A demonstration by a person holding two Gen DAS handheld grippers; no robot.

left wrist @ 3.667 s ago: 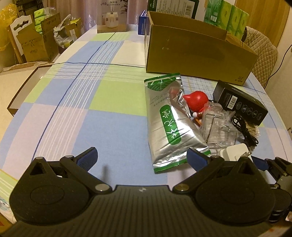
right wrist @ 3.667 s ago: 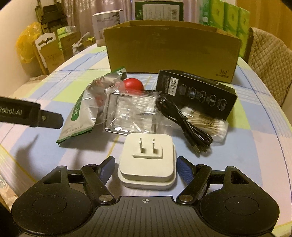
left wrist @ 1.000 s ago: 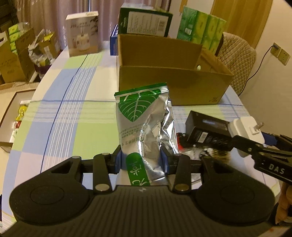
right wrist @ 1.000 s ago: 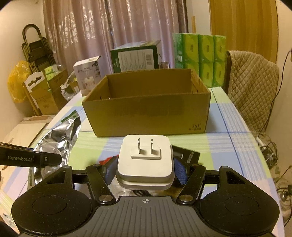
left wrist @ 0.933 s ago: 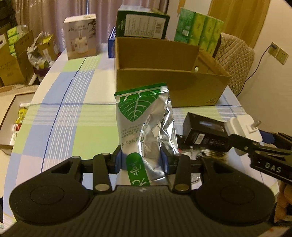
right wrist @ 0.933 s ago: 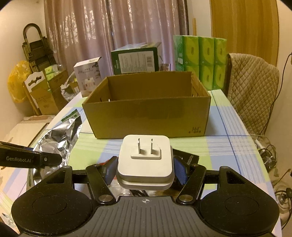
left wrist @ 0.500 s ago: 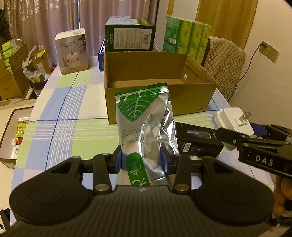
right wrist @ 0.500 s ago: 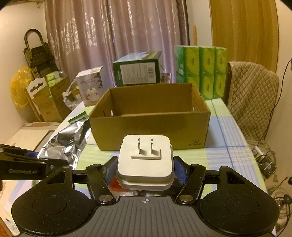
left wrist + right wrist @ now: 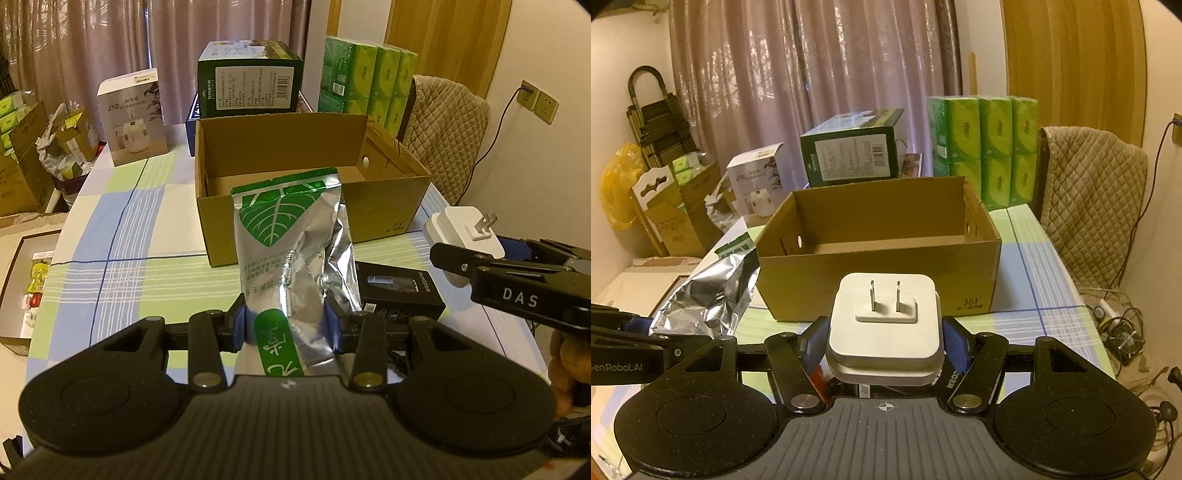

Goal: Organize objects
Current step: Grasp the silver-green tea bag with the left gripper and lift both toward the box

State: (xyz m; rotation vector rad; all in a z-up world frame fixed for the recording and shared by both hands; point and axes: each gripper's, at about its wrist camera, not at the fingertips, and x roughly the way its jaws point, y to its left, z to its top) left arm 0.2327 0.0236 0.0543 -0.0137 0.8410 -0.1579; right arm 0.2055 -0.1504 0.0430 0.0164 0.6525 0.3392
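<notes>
Lifted off the counter [image 9: 122,236] since 3.7 s ago, both tongs with their loads; then lying flat among the clutter, now carried in the air in front of the cardboard box [image 9: 388,206], which looms larger and shows its open inside; over the last second, raised further and brought nearer the box.

Left tongs [image 9: 287,326] clamped on the silver-and-green foil pouch [image 9: 291,243]; pouch gripped near its lower end between the blue pads [image 9: 239,325], upright, leaf-printed top edge overlapping the box's near wall in the left wrist view; crumpled along its right side.

Right tongs [image 9: 882,341] closed on the white plug adapter [image 9: 884,325]; adapter wedged between the blue pads [image 9: 955,341], two prongs pointing forward toward the box; same adapter seen from the left wrist camera at far right, held beside the box's right corner.

Black carton [image 9: 399,291] flat on the counter below and right of the pouch, just before the box; inside of the box bare as far as visible.

Fingers [image 9: 565,365] of a hand at the right edge, under the right tool.
</notes>
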